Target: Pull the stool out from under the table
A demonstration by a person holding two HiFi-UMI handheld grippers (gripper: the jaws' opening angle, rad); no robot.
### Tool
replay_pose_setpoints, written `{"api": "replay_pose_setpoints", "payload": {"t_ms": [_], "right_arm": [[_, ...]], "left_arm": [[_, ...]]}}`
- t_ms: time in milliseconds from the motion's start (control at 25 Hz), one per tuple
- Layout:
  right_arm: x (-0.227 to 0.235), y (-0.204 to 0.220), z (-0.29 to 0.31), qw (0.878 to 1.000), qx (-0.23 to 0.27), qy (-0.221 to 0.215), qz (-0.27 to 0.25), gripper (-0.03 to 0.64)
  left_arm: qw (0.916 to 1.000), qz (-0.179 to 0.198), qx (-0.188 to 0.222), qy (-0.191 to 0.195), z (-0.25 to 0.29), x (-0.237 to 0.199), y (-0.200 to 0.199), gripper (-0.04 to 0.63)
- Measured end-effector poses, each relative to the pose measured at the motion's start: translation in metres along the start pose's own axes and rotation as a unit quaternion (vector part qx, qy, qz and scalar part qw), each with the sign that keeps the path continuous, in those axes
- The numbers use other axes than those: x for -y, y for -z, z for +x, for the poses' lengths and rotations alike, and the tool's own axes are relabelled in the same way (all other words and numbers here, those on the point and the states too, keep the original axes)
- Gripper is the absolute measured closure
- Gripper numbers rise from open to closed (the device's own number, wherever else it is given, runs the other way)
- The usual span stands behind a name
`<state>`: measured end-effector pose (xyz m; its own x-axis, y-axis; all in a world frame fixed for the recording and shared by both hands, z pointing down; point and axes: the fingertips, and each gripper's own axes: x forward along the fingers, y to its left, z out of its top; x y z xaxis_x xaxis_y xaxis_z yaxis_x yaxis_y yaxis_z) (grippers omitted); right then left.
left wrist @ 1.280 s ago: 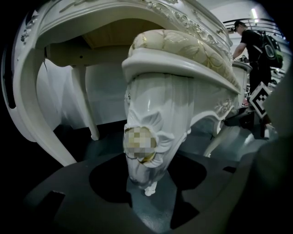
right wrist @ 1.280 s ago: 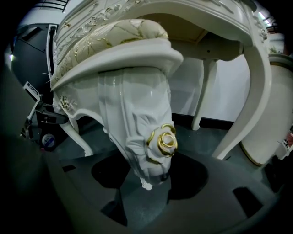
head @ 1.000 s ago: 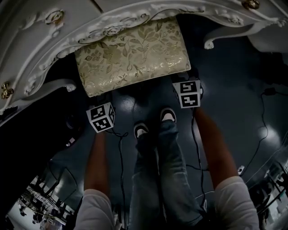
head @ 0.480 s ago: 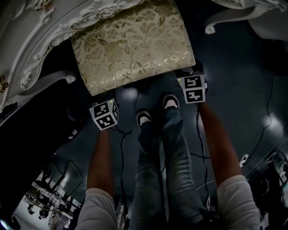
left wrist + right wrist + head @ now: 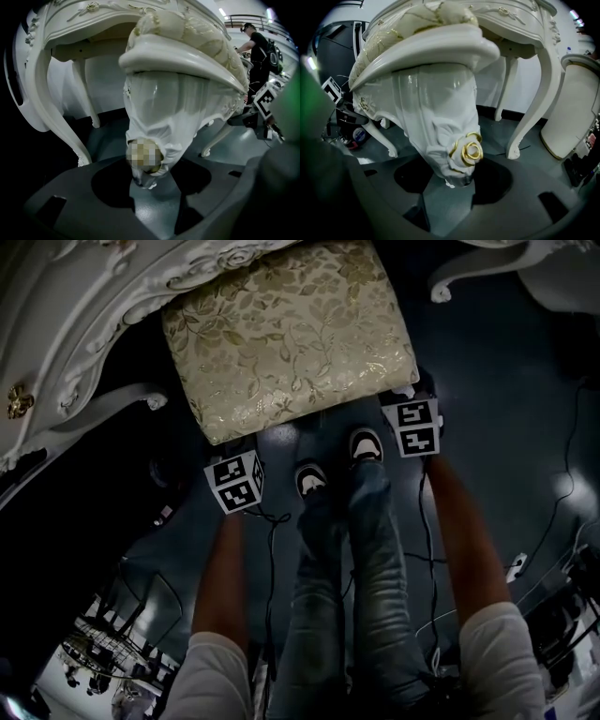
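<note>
The stool [image 5: 291, 329] has a gold floral cushion and white carved legs; its back edge is still beneath the ornate white table [image 5: 84, 324]. My left gripper [image 5: 231, 461] is at the stool's front left corner and my right gripper [image 5: 411, 401] at its front right corner. In the left gripper view the jaws [image 5: 147, 180] are closed around the carved front leg [image 5: 159, 117]. In the right gripper view the jaws [image 5: 457, 180] clamp the other front leg [image 5: 436, 117], just below its gold rose [image 5: 469, 151]. The fingertips themselves are hidden under the seat in the head view.
Curved table legs [image 5: 127, 401] [image 5: 469, 273] flank the stool on both sides. My shoes [image 5: 312, 479] [image 5: 366, 444] stand on the dark floor just in front of it. Cables [image 5: 562, 409] trail across the floor at right. A person [image 5: 257, 47] stands far off.
The stool has slid out from under the table toward me, showing more of its cushion. Both grippers moved back with it, still on the front legs.
</note>
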<state>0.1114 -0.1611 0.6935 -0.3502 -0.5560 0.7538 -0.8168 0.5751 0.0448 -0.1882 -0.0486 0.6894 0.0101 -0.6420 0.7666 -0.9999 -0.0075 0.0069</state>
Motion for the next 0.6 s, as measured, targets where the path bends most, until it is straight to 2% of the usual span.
{"api": "replay_pose_setpoints", "payload": {"t_ms": [600], "right_arm": [[-0.0054, 0.0084, 0.0029, 0.999, -0.044, 0.004, 0.007, 0.38]], "left_arm": [[0.9985, 0.023, -0.049, 0.013, 0.004, -0.0058, 0.002, 0.356]]}}
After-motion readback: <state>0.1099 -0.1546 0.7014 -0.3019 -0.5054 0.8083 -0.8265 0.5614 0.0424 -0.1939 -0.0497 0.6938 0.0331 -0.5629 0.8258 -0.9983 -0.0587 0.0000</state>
